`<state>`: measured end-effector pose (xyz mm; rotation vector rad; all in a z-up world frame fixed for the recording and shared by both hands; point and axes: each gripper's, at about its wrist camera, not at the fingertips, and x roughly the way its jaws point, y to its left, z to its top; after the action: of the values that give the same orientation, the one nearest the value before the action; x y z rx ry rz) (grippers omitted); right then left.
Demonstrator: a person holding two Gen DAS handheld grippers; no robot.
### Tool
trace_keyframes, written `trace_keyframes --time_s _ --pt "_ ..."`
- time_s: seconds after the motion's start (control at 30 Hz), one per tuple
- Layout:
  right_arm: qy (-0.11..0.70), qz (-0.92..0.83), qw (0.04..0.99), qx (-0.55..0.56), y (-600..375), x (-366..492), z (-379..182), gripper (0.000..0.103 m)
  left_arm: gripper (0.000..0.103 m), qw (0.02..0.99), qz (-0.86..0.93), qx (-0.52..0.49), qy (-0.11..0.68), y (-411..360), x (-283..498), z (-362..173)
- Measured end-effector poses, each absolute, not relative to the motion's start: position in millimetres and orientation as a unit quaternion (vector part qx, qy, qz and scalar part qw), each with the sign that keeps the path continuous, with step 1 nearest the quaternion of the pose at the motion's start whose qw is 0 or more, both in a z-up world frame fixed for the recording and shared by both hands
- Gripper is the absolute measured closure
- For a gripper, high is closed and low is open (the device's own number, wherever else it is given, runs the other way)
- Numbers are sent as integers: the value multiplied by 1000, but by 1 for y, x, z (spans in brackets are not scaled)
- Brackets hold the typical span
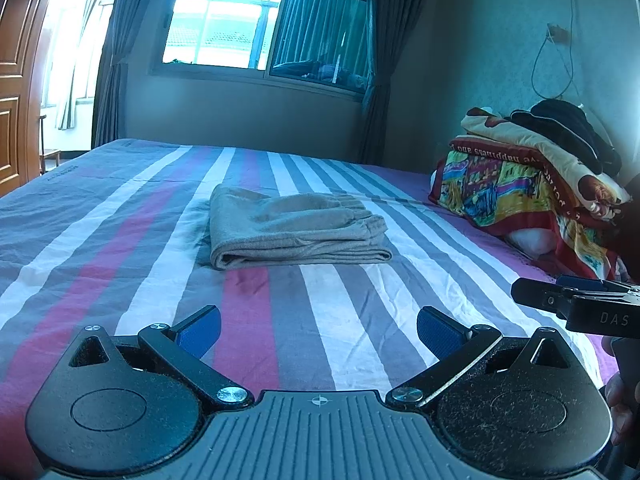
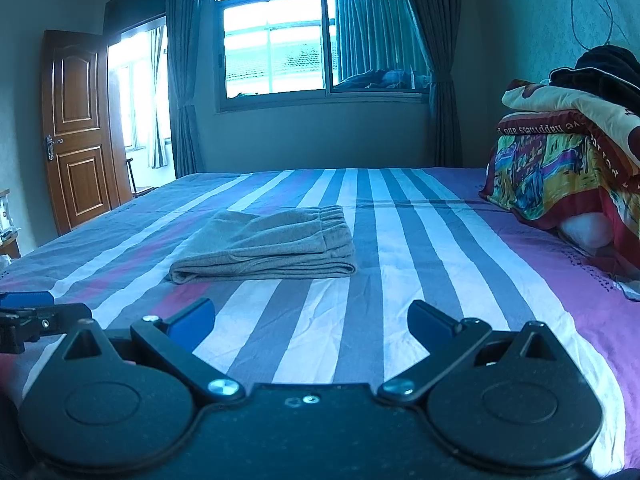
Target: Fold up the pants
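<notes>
**Folded pants on the bed, both grippers empty**

The grey-beige soft-knit pants [image 1: 298, 232] lie folded into a compact flat bundle on the bed covered by a striped sheet in white, grey, pink and purple [image 1: 320, 312]. In the left wrist view the rounded fold edge faces the camera and the gathered elastic waistband sits at the bundle's far right; in the right wrist view the same pants [image 2: 268, 246] lie left of centre, waistband at the far side. Nothing touches the bundle.

The left gripper [image 1: 319, 330], black with blue pads, hovers above the sheet on the near side of the pants, well apart from them. Its two fingers are spread wide and hold nothing; striped sheet shows between them. The right gripper [image 2: 311, 322], of the same build, is likewise spread wide and empty, also short of the pants.

The two tools are side by side: the right gripper's black finger enters the left wrist view at the right edge, and a blue-padded finger of the left gripper appears at the left edge of the right wrist view. Part of a person's hand [image 1: 620, 404] shows at the lower right edge of the left wrist view.

At the bed's right side sits a stack of colourful printed blankets [image 1: 532, 184] with a dark garment [image 1: 568, 128] on top. Beyond the bed are a large window with dark curtains [image 2: 316, 40] and a brown panelled wooden door [image 2: 76, 128].
</notes>
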<state>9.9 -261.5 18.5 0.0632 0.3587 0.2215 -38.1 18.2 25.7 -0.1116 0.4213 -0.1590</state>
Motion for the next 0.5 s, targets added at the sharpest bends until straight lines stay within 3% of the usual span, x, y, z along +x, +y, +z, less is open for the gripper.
trace_keyframes --time_s 0.5 --pt "180 112 977 30 -263 10 18 0 0 974 -78 -54 205 19 -39 25"
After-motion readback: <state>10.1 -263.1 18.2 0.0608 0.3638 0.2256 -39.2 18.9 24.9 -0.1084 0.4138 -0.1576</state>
